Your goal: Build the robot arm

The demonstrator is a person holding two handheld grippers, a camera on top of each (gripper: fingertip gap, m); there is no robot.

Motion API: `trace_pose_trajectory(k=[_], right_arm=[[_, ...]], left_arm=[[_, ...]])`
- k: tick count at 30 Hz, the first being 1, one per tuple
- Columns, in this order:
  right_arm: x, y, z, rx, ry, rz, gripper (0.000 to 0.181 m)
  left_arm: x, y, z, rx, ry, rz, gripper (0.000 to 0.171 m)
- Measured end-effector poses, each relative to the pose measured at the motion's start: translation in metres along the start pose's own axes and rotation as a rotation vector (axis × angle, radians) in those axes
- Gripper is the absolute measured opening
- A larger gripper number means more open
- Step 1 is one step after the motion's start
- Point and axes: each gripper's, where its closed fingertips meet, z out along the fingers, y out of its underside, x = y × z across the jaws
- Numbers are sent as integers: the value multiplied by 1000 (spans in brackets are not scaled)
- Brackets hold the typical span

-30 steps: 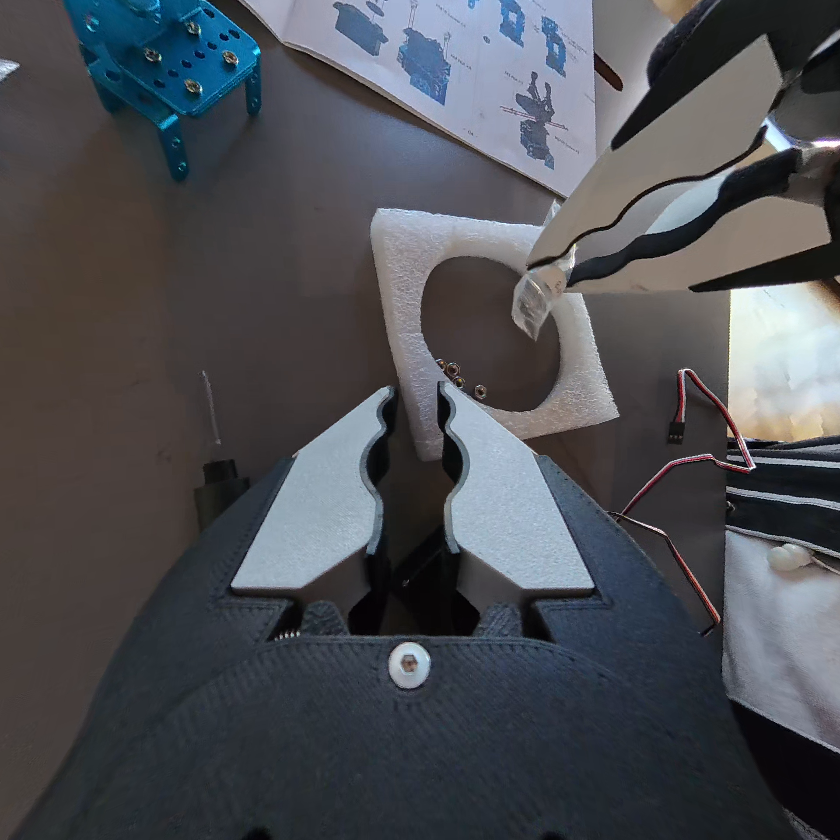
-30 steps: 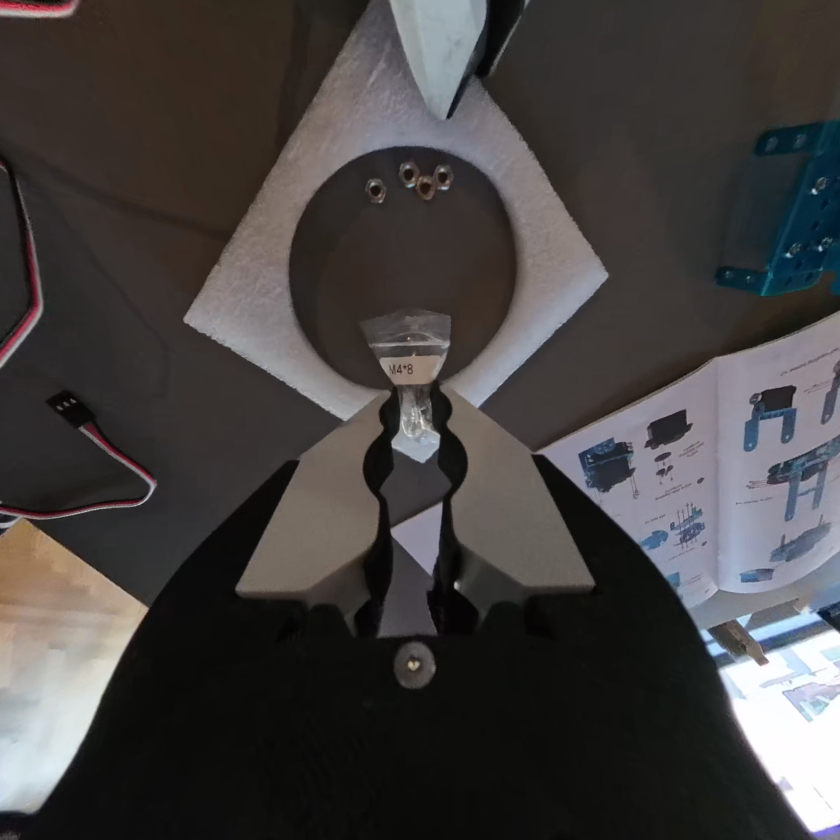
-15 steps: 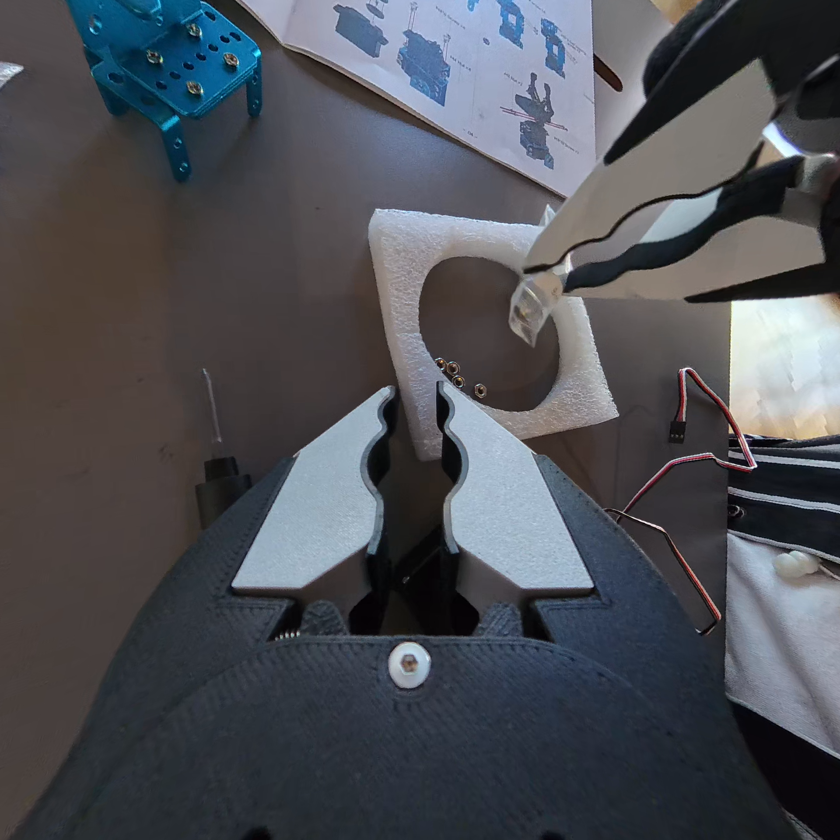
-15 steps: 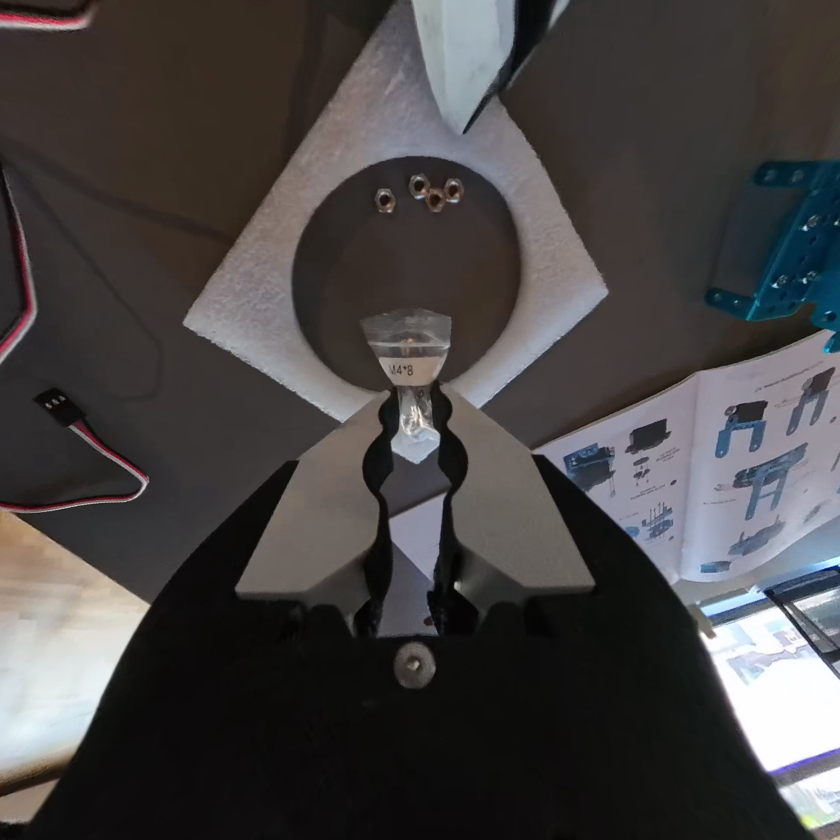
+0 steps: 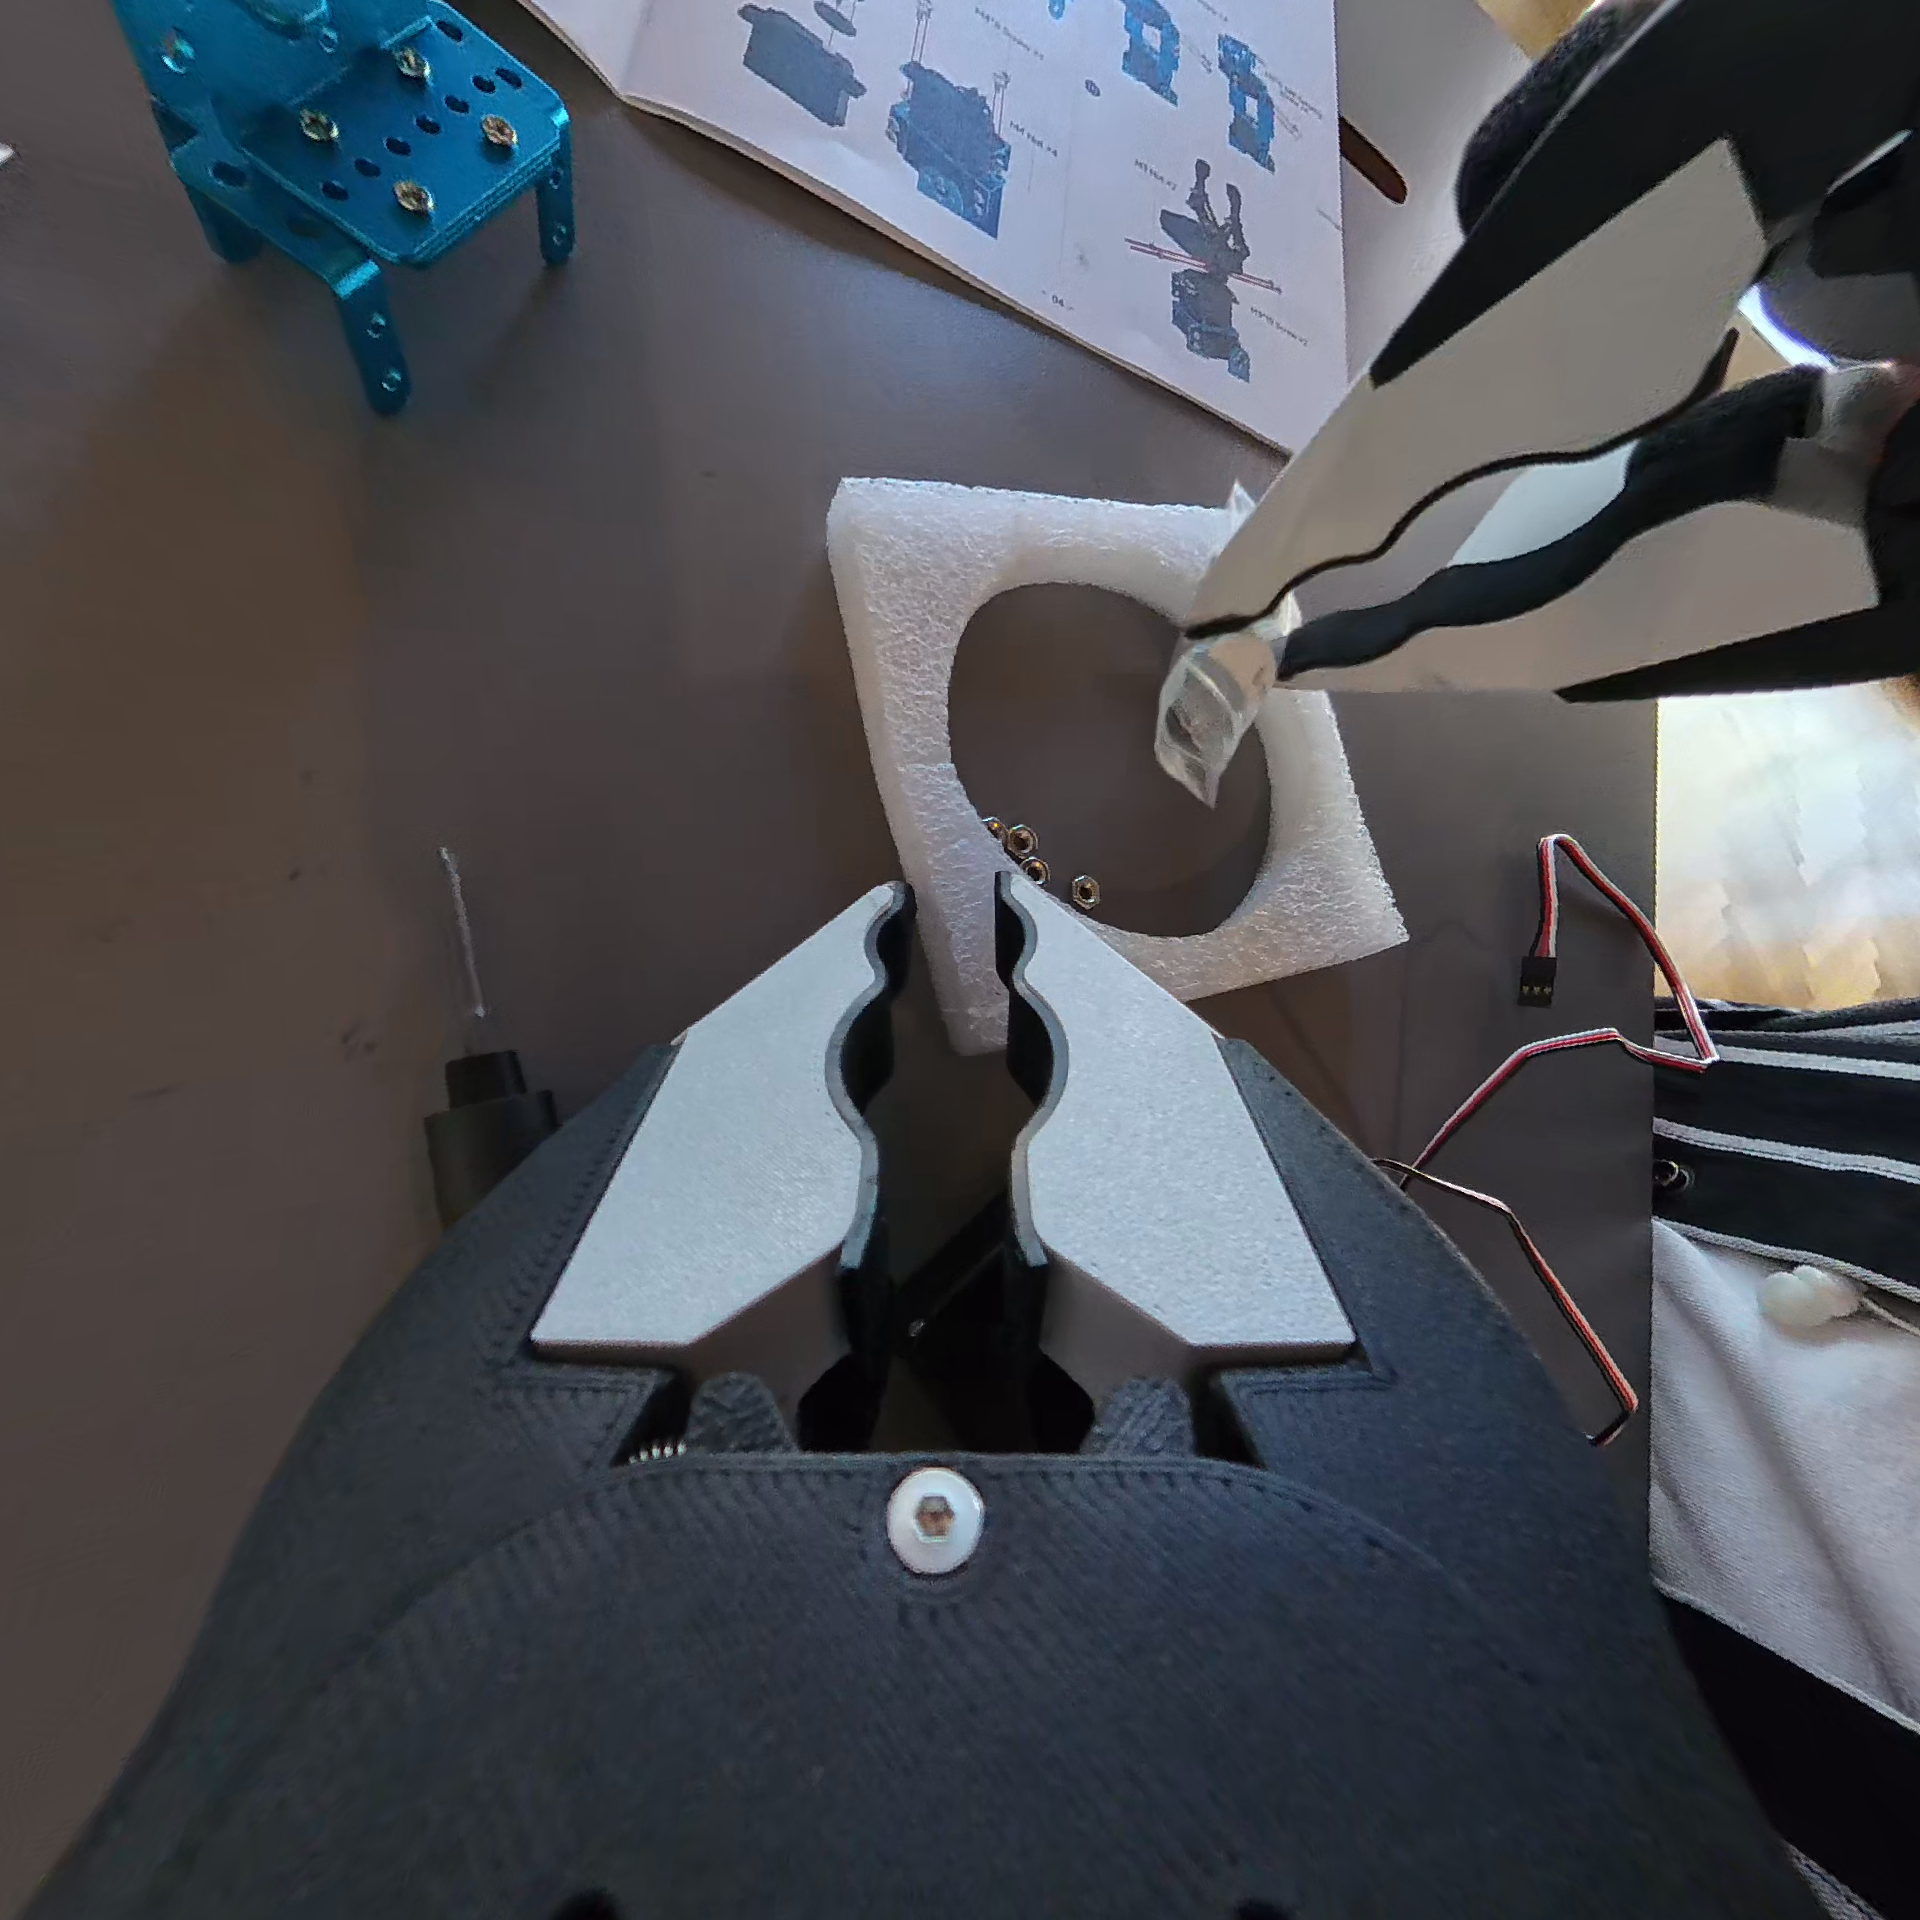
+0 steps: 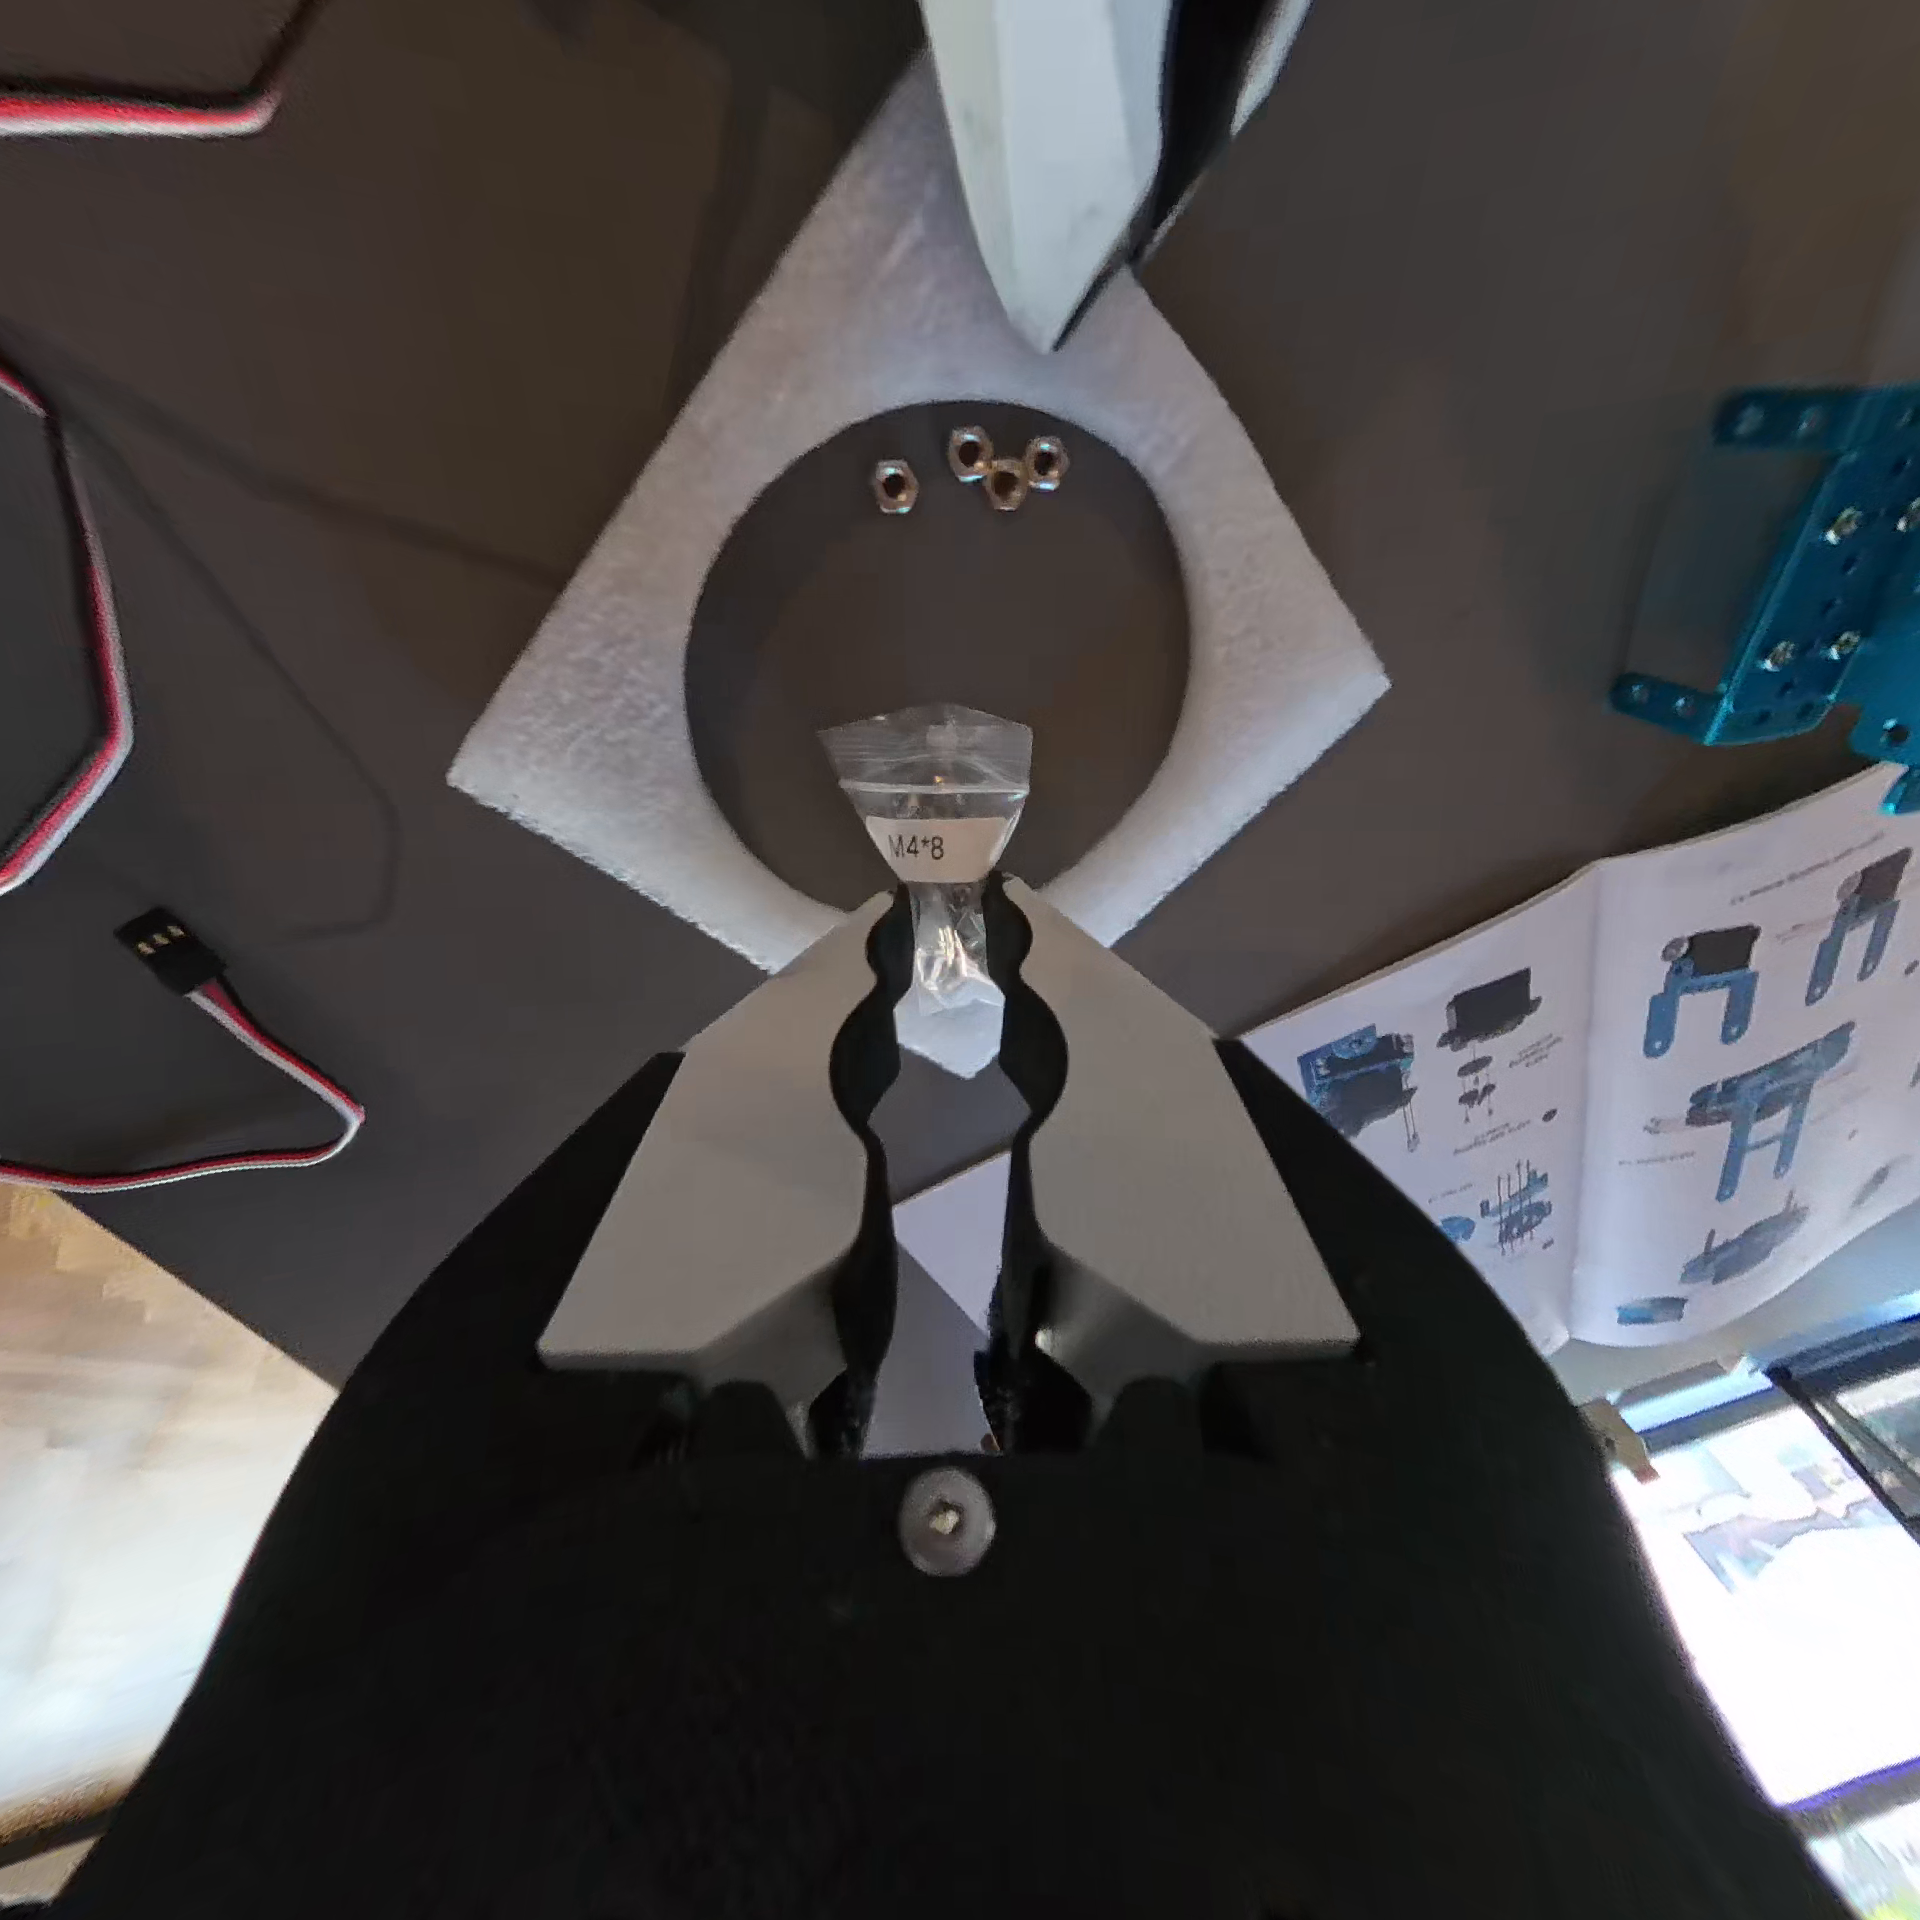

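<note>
My right gripper is shut on a small clear plastic bag with a white label and small metal parts inside. It holds the bag above the round hole of a white foam frame. Several small metal nuts lie inside the hole on the dark table. My left gripper has its jaws narrowly apart around the near corner of the foam frame. The nuts lie just beyond its tips. The right gripper and the bag show at the upper right of the left wrist view.
A blue metal bracket stands at the far left. An open instruction booklet lies behind the foam. A red, white and black servo wire and a white cloth are at the right. A black-handled tool lies left of my left gripper. The gap from one gripper's tips to the other's is roughly 9 centimetres. The blue metal bracket is about equally far from each gripper, around 15 centimetres.
My right gripper has shifted slightly with the bag still in it, so the foam and nuts sit a little lower in its view. The left gripper and the foam have stayed put.
</note>
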Motion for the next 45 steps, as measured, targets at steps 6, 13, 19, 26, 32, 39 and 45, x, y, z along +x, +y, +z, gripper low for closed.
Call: trace_pose_trajectory(k=[6, 13, 19, 26, 32, 39, 45], right_arm=[[3, 9, 2, -55, 17, -2, 12], [7, 16, 1, -117, 35, -11, 13], [11, 14, -2, -132, 53, -41, 12], [9, 9, -3, -152, 55, -94, 12], [8, 6, -2, -173, 39, -126, 12], [8, 1, -3, -173, 25, -150, 12], [5, 0, -4, -186, 23, -167, 11]], left_arm=[[1, 0, 1, -4, 5, 1, 15], [1, 1, 1, -9, 6, -10, 16], [-6, 1, -3, -3, -18, -31, 14], [-9, 2, -6, 1, -12, -43, 13], [-9, 2, -6, 1, -11, -42, 12], [-9, 2, -5, 2, -5, -45, 13], [-9, 2, -6, 3, -6, -44, 13]])
